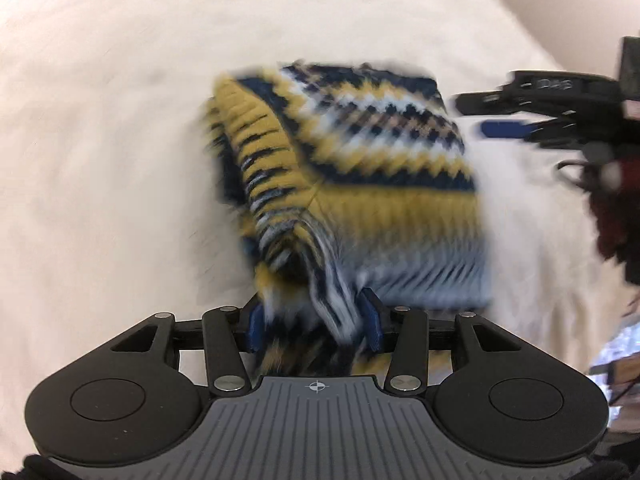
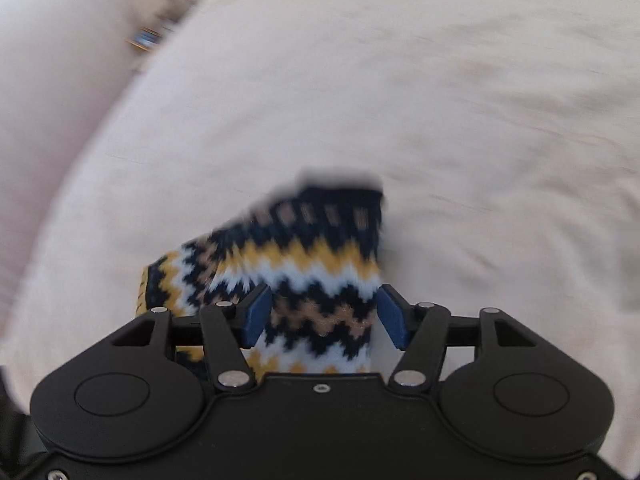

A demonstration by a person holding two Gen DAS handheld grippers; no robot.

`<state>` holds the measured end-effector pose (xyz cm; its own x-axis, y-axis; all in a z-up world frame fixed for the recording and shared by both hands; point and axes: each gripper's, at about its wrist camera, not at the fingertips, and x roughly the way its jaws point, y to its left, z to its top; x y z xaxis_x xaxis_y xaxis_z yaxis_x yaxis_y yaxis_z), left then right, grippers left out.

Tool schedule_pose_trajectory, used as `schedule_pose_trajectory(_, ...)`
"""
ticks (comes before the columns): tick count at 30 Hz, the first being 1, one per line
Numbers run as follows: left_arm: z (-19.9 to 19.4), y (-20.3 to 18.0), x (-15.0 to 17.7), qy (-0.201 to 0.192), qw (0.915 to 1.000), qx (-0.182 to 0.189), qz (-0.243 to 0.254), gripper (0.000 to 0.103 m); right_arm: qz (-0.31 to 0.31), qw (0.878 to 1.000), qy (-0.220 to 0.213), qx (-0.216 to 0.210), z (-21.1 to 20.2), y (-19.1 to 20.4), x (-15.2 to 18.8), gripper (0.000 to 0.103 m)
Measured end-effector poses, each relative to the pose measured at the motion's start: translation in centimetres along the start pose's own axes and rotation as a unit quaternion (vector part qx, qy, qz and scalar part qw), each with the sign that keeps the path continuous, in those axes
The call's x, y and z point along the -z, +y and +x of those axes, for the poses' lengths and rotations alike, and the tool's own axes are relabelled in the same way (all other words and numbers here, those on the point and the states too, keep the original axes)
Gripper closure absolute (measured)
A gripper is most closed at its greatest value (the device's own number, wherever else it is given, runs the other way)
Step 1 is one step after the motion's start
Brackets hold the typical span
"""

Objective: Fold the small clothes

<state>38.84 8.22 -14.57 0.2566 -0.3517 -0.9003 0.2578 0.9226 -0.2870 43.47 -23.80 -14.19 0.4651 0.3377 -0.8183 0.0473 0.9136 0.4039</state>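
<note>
A small knitted garment [image 1: 360, 168] with navy, yellow, white and tan zigzag stripes lies bunched on a cream cloth surface [image 1: 100, 160]. My left gripper [image 1: 314, 318] has its blue pads close together on a fold of the knit at its near edge; the picture is blurred. My right gripper [image 1: 500, 118] shows at the right of the left wrist view, beside the garment's far right edge. In the right wrist view my right gripper [image 2: 324, 314] is open, its blue pads [image 2: 256, 316] on either side of the knit [image 2: 312, 264] without pressing it.
The cream surface [image 2: 440, 100] spreads all around the garment. A pale wall or cushion [image 2: 48, 80] rises at the left of the right wrist view. A dark red sleeve [image 1: 616, 208] and clutter show at the right edge of the left wrist view.
</note>
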Motion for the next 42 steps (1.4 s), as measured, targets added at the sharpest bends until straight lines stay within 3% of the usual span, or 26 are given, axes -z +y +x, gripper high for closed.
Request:
schedule_pose_trajectory(4, -3.3, 0.7, -0.2, -0.026, 0.9993, -0.027, 0.005, 0.058, 0.009, 1.000, -0.028, -0.005, -1.3, -0.4, -0.1, 0.039)
schedule_pose_trajectory(8, -6.2, -1.4, -0.5, -0.085, 0.9943, -0.054, 0.037, 0.058, -0.007, 0.999, -0.047, -0.002, -1.9, 0.4, -0.3, 0.039)
schedule_pose_trajectory(12, -4.8, -2.5, -4.7, -0.110, 0.9904, -0.061, 0.057, 0.058, -0.040, 0.999, -0.029, 0.011, -0.3, 1.7, -0.6, 0.039)
schedule_pose_trajectory(14, -2.6, -3.1, -6.2, -0.115, 0.9871, -0.083, 0.075, 0.058, -0.044, 0.999, -0.017, 0.013, 0.7, 1.6, -0.1, 0.039)
schedule_pose_trajectory(18, 2.6, -1.3, -8.4, -0.060, 0.9833, -0.138, 0.103, 0.055, -0.046, 0.997, 0.033, 0.051, 4.2, 0.7, -0.4, 0.039)
schedule_pose_trajectory(22, 4.7, -0.5, -9.3, -0.036, 0.9807, -0.141, 0.131, 0.049, -0.055, 0.995, 0.054, 0.056, 6.4, 0.0, -0.4, 0.036)
schedule_pose_trajectory(29, 4.7, 0.1, -9.8, -0.029, 0.9837, -0.130, 0.121, 0.049, -0.078, 0.996, 0.005, 0.030, 1.4, 1.0, 1.1, 0.036)
schedule_pose_trajectory(37, 4.7, 0.3, -9.9, -0.028, 0.9855, -0.132, 0.103, 0.043, -0.099, 0.992, 0.073, 0.003, 0.8, 1.0, 7.7, 0.036)
schedule_pose_trajectory(41, 4.7, 1.1, -10.1, -0.027, 0.9899, -0.123, 0.066, 0.041, -0.121, 0.987, 0.103, 0.002, -0.2, 1.0, 10.5, 0.036)
schedule_pose_trajectory(42, 4.6, 1.2, -10.0, -0.011, 0.9905, -0.125, 0.056, 0.041, -0.121, 0.987, 0.103, 0.002, -0.5, 0.9, 10.9, 0.036)
